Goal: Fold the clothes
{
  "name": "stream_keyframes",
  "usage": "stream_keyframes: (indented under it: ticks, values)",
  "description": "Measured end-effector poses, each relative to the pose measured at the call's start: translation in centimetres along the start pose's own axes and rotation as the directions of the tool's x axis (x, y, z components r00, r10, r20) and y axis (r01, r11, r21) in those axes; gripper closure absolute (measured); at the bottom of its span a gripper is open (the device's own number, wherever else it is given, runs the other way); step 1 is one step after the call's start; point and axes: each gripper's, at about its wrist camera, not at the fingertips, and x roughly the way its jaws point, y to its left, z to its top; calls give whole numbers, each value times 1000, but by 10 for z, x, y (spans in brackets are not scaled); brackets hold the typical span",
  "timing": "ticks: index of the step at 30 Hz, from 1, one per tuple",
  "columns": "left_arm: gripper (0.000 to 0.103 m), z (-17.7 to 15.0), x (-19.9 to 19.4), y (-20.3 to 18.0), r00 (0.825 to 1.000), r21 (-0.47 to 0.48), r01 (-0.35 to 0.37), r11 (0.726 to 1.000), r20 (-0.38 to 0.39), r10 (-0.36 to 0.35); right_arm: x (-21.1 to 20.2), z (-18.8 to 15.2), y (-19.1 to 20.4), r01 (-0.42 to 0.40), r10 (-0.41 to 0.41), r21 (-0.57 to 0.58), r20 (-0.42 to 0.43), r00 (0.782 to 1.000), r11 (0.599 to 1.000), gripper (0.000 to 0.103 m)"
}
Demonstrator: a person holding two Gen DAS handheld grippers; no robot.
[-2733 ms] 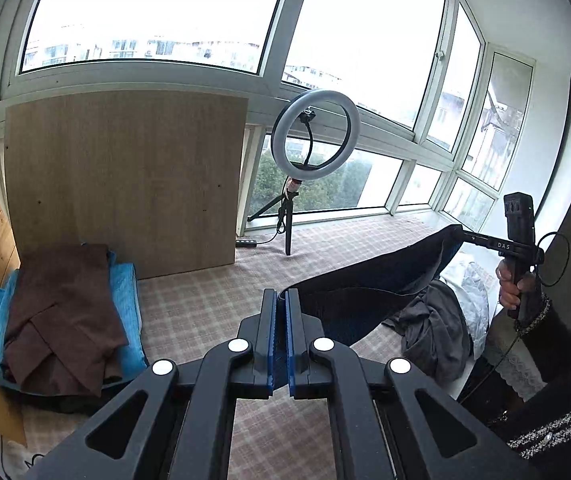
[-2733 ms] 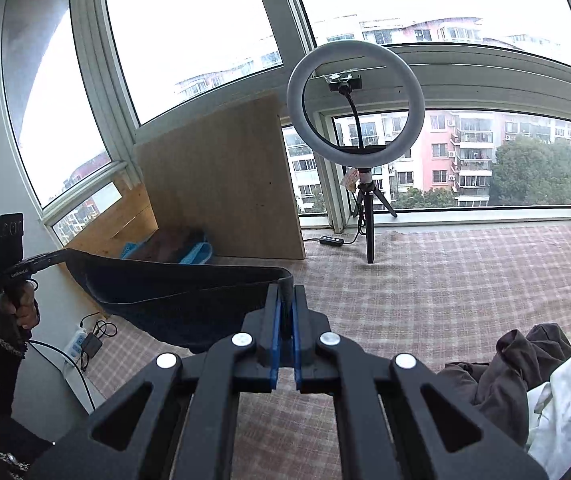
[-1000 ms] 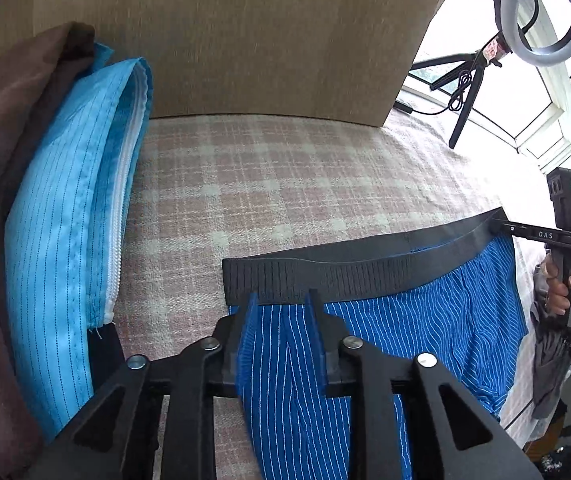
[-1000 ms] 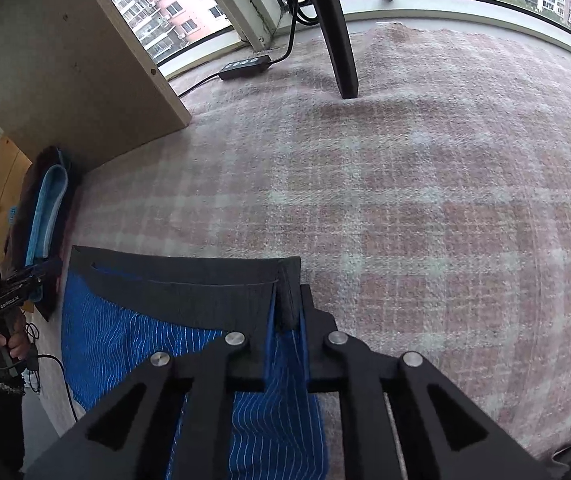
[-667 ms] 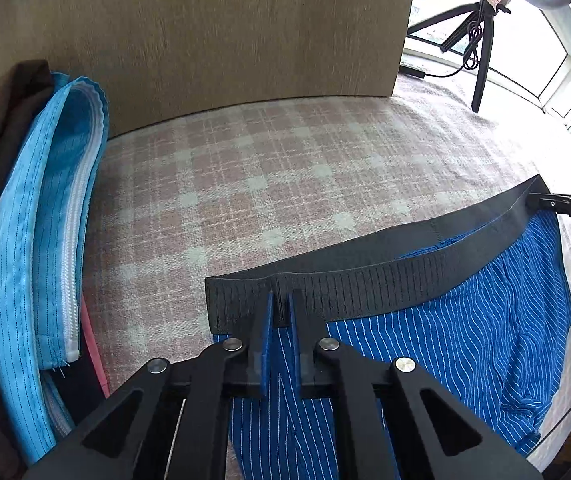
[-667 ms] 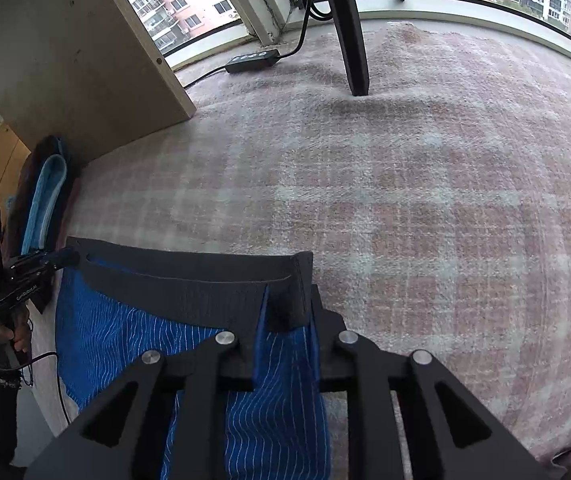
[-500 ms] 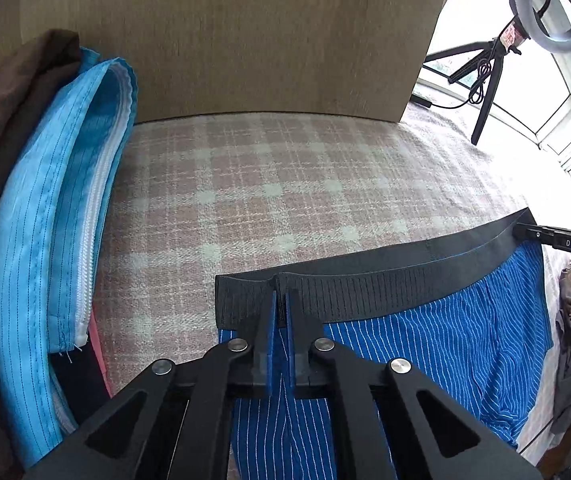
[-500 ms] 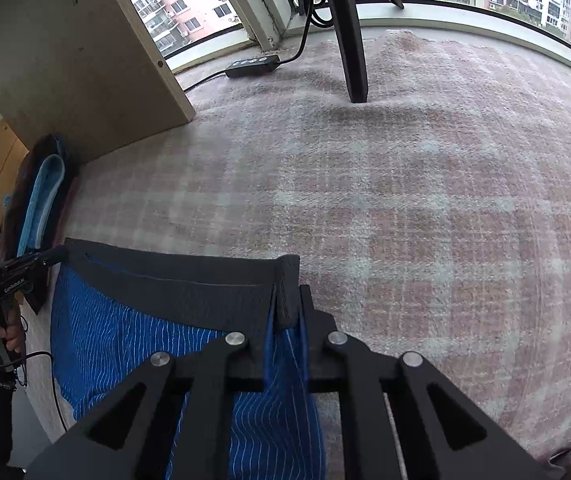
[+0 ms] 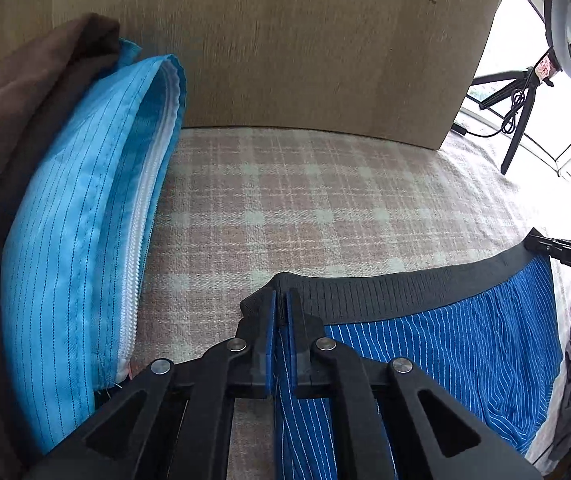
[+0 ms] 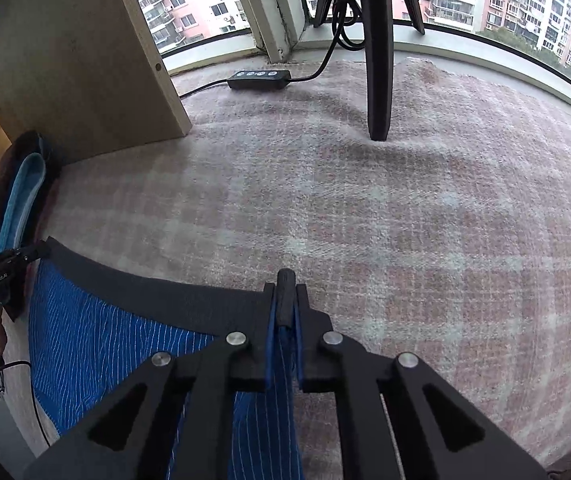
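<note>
Blue pinstriped boxer shorts (image 9: 465, 356) with a black elastic waistband (image 9: 405, 294) lie spread on the pink plaid blanket (image 9: 305, 200). My left gripper (image 9: 280, 300) is shut on the waistband's left corner. My right gripper (image 10: 286, 292) is shut on the opposite corner, which bunches up between the fingers. The shorts (image 10: 97, 340) also show in the right wrist view, stretched flat between both grippers. The right gripper (image 9: 541, 245) shows at the far end in the left wrist view, and the left gripper (image 10: 41, 250) shows at the left edge of the right wrist view.
A stack of folded clothes, a light blue striped garment (image 9: 81, 220) under a brown one (image 9: 17, 92), lies to the left against a wooden board (image 9: 285, 40). A ring-light tripod leg (image 10: 377, 60) and a black cable remote (image 10: 259, 79) stand on the blanket near the window.
The shorts came down from hanging in the air onto the blanket. In the last half second both grippers dropped closer to the blanket, still clamped on the waistband corners.
</note>
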Motion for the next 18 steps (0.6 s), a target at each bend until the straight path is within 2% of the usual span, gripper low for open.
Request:
stream_keyframes:
  ticks: [3, 4, 6, 8, 10, 11, 12, 13, 15, 18]
  values:
    - [97, -3, -23, 2, 999, -21, 28, 999, 25, -28, -27, -7, -5, -45, 45, 10, 33, 998, 999, 93]
    - [100, -4, -32, 2, 999, -25, 39, 999, 34, -38, -38, -12, -8, -60, 60, 11, 37, 998, 998, 93]
    - [100, -14, -54, -2, 996, 1, 91, 996, 25, -91, -63, -27, -14, -104, 103, 17, 39, 994, 994, 93]
    - [100, -33, -77, -15, 990, 61, 138, 989, 19, -139, -86, -49, -19, -134, 133, 23, 39, 990, 991, 92]
    - [97, -57, -92, -31, 989, 114, 147, 983, 10, -149, -105, -74, -22, -110, 108, 23, 51, 993, 994, 91]
    - [97, -68, -100, -38, 988, 140, 151, 979, 5, -153, -113, -87, -25, -80, 78, 27, 62, 995, 996, 89]
    - [96, -80, -107, -46, 988, 166, 155, 974, 0, -157, -118, -97, -30, -73, 70, 45, 69, 995, 996, 81]
    - [94, -91, -108, -50, 986, 167, 163, 972, -15, -163, -121, -106, -37, -78, 72, 77, 73, 995, 994, 75]
    - [92, -113, -108, -56, 983, 165, 181, 969, -47, -176, -125, -123, -49, -95, 85, 145, 74, 994, 985, 75]
    - [92, -145, -101, -65, 969, 129, 236, 963, -106, -223, -119, -155, -45, -176, 171, 197, 41, 984, 965, 75]
